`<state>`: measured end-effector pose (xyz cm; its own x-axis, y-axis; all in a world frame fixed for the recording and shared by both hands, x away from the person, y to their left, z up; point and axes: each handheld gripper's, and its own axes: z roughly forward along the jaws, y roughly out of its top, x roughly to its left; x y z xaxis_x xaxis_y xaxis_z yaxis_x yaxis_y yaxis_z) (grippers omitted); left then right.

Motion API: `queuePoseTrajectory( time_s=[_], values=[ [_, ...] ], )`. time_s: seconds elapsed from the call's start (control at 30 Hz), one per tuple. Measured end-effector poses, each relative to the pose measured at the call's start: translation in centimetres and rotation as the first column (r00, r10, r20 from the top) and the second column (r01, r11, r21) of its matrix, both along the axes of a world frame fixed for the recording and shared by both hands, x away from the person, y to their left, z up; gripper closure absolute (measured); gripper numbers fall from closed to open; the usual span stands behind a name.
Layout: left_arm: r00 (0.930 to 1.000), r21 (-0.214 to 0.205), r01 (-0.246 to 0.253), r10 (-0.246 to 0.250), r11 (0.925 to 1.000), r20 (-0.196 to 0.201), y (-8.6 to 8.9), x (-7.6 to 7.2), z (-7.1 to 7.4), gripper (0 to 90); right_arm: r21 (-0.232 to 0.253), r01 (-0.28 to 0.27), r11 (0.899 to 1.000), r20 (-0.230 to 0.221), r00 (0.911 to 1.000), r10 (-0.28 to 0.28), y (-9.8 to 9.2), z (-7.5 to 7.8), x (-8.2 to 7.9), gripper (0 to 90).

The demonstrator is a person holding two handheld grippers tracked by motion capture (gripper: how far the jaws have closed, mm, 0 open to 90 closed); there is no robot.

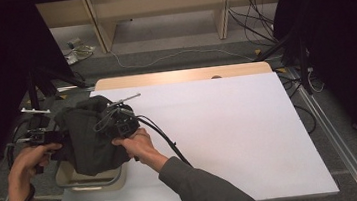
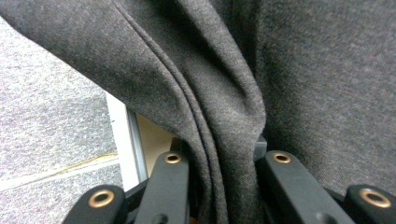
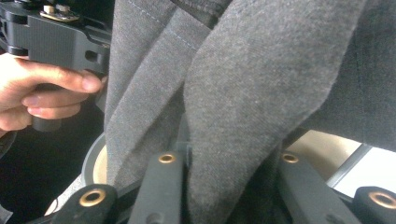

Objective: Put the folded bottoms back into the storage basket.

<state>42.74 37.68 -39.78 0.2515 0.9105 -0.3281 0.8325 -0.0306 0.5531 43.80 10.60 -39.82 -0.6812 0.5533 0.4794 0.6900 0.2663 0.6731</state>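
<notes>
Left claw [image 2: 219, 161] and right claw [image 3: 229, 161] both clenched on dark grey garment [image 1: 87, 135], bunched above basin [image 1: 92, 181], apparently lifted.

One dark grey garment [image 1: 90, 140], one basin [image 1: 92, 181], two tools: left tool [image 1: 65, 138], right tool [image 1: 113, 121].

The high view looks from above the person's side, forward and down on the tabletop [image 1: 229, 125], far enough to take in its whole white surface. Each gripper view rides on its hand-held gripper and looks along the two black jaws, very near to the grey cloth [image 2: 289, 70] (the weave is visible). All three views share this cloth; the right gripper view also takes in the left hand [image 3: 32, 93].
</notes>
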Motion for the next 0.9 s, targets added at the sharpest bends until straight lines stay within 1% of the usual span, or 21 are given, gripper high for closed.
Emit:
queuePoseTrajectory(
  time_s=[0.17, 0.27, 0.43, 0.5, 0.6, 0.73, 0.9],
  values=[
    [0.9999, 0.014, -0.003, 0.003, 0.9999, -0.012, -0.1, 0.2, -0.4, 77.3, -0.01, -0.006, 1.0, -0.015, 0.9999, 0.006, 0.1, -0.2, 0.1, 73.6],
    [0.9999, 0.021, 0.0, 0.0, 0.9998, -0.01, -0.1, 0.3, -0.6, 77.2, -0.018, -0.006, 1.0, -0.015, 0.9999, 0.006, 0.2, -0.3, 0.1, 73.5],
    [0.9999, 0.024, -0.014, 0.015, 0.9996, -0.007, -0.2, 0.4, -0.7, 76.5, -0.02, -0.012, 1.0, -0.023, 0.9997, 0.011, 0.2, -0.4, 0.1, 72.1],
    [0.9998, 0.033, -0.018, 0.018, 0.9993, -0.006, -0.4, 0.5, -0.7, 76.1, -0.022, -0.013, 1.0, -0.031, 0.9995, 0.012, 0.2, -0.4, 0.1, 71.1],
    [0.9998, 0.042, -0.017, 0.017, 0.999, -0.008, -0.6, 0.6, -0.8, 75.8, -0.026, -0.016, 1.0, -0.031, 0.9994, 0.015, 0.2, -0.5, 0.1, 70.5],
    [0.9997, 0.043, -0.02, 0.021, 0.9989, -0.013, -0.6, 0.6, -0.9, 75.1, -0.03, -0.021, 0.999, -0.036, 0.9992, 0.019, 0.2, -0.5, 0.1, 70.0],
    [0.9996, 0.064, -0.017, 0.018, 0.9978, -0.019, -1.1, 0.9, -1.1, 73.3, -0.04, -0.029, 0.999, -0.041, 0.9988, 0.027, 0.2, -0.6, 0.1, 68.3]
  ],
)
